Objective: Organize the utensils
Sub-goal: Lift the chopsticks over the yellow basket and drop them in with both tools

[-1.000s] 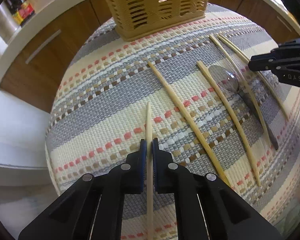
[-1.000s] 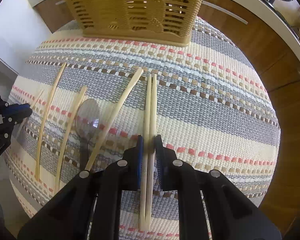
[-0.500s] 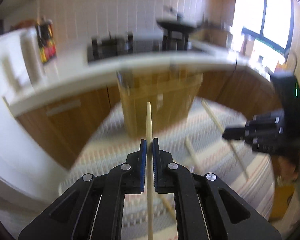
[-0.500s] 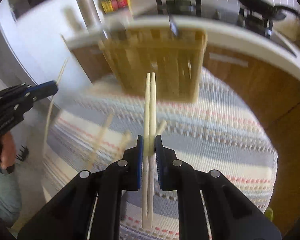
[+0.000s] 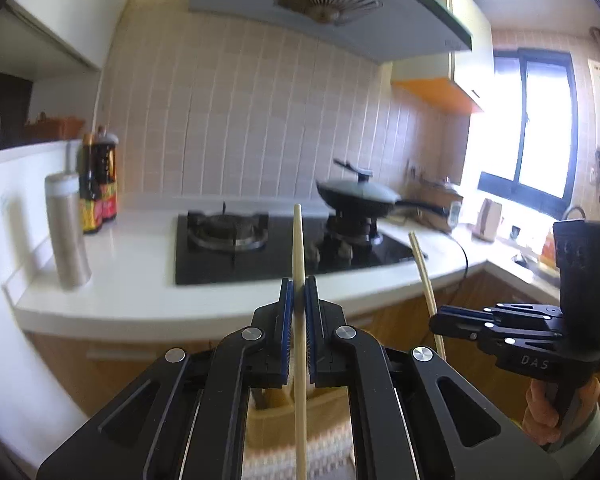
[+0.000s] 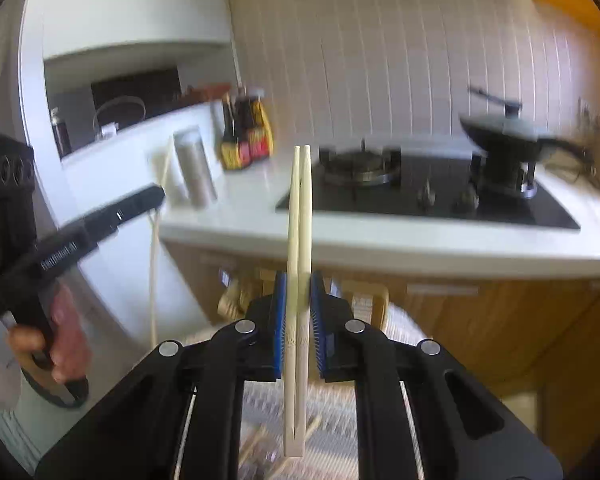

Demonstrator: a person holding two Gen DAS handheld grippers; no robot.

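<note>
My left gripper point(image 5: 299, 285) is shut on a single pale wooden chopstick point(image 5: 298, 240), held up in the air with its tip pointing forward. My right gripper point(image 6: 299, 280) is shut on a pair of chopsticks point(image 6: 301, 208) lying side by side between the blue pads. Each gripper shows in the other's view: the right gripper point(image 5: 436, 323) with its chopsticks point(image 5: 423, 276), the left gripper point(image 6: 158, 195) with its chopstick point(image 6: 153, 272). The tan slatted basket point(image 5: 266, 398) lies low behind the fingers, on the striped mat point(image 6: 336, 412). A few utensils point(image 6: 260, 446) lie blurred on the mat.
A white counter point(image 5: 140, 280) runs across ahead, with a black gas hob point(image 5: 228, 248) and a lidded pan point(image 5: 356, 194). A steel flask point(image 5: 68, 232) and sauce bottles point(image 5: 100, 184) stand at its left. Wooden cabinet fronts point(image 6: 480, 320) are below. A hand point(image 6: 66, 340) grips the left tool.
Both grippers have lifted off the mat with their chopsticks and tilted upward. The views have swung from the mat and basket to the counter and hob.
</note>
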